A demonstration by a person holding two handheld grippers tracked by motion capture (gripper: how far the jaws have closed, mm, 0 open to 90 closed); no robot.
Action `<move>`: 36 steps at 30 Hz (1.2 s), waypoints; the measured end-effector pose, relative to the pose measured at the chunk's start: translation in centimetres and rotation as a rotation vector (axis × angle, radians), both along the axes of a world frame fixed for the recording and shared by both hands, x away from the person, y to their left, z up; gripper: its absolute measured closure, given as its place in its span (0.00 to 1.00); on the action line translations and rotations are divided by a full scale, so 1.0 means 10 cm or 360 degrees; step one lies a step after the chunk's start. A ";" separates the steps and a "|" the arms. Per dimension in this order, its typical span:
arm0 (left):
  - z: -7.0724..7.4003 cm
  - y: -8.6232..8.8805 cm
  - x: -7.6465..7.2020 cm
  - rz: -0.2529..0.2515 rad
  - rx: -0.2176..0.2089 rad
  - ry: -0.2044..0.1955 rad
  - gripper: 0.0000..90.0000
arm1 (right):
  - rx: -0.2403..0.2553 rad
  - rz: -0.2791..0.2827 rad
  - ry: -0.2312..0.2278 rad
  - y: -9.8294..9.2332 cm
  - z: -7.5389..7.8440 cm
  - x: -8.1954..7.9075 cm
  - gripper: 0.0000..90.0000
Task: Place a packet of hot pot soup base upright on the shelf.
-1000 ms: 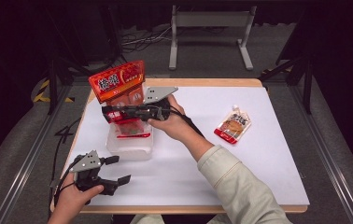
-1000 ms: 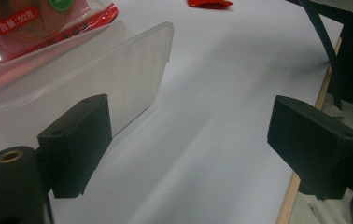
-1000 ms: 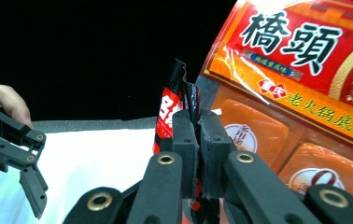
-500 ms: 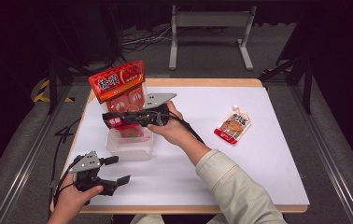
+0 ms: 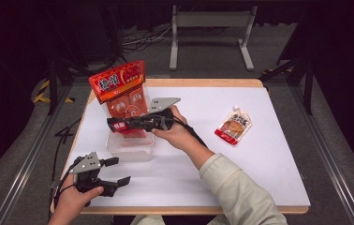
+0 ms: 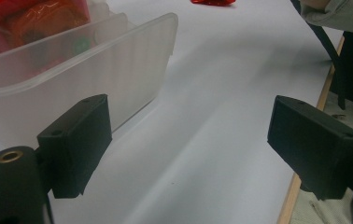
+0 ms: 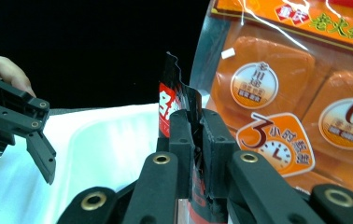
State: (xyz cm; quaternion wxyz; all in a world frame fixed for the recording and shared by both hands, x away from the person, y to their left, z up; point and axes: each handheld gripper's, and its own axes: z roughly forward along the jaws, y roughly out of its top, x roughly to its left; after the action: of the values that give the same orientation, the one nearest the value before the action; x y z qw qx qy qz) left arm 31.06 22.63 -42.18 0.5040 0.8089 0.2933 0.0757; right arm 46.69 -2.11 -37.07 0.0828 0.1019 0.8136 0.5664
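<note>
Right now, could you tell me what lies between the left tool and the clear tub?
Only bare white table; the left tool stands open short of the clear tub, seen in its own view.

A glossy orange plastic snack bag (image 5: 119,91) stands in a frosted translucent plastic tub (image 5: 130,147) on the matt white paper-covered, wood-edged surface (image 5: 259,159).

Big packet (image 5: 121,93) stands in the tub (image 5: 130,149); pouch (image 5: 234,125) well right.

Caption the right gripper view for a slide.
Right gripper clamps a black-and-red packet over a clear plastic tub, beside a large orange snack bag.
</note>
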 end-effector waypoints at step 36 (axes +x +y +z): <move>-0.04 -0.02 0.02 -0.0006 0.0019 0.0023 0.16 | 0.0010 -0.0063 0.0141 -0.13 -0.06 -0.01 0.72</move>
State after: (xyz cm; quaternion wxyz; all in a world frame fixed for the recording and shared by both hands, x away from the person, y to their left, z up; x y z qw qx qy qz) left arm 31.21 22.42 -42.57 0.4971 0.8130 0.2949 0.0705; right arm 46.58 -3.39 -37.70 0.0575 0.1431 0.8125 0.5621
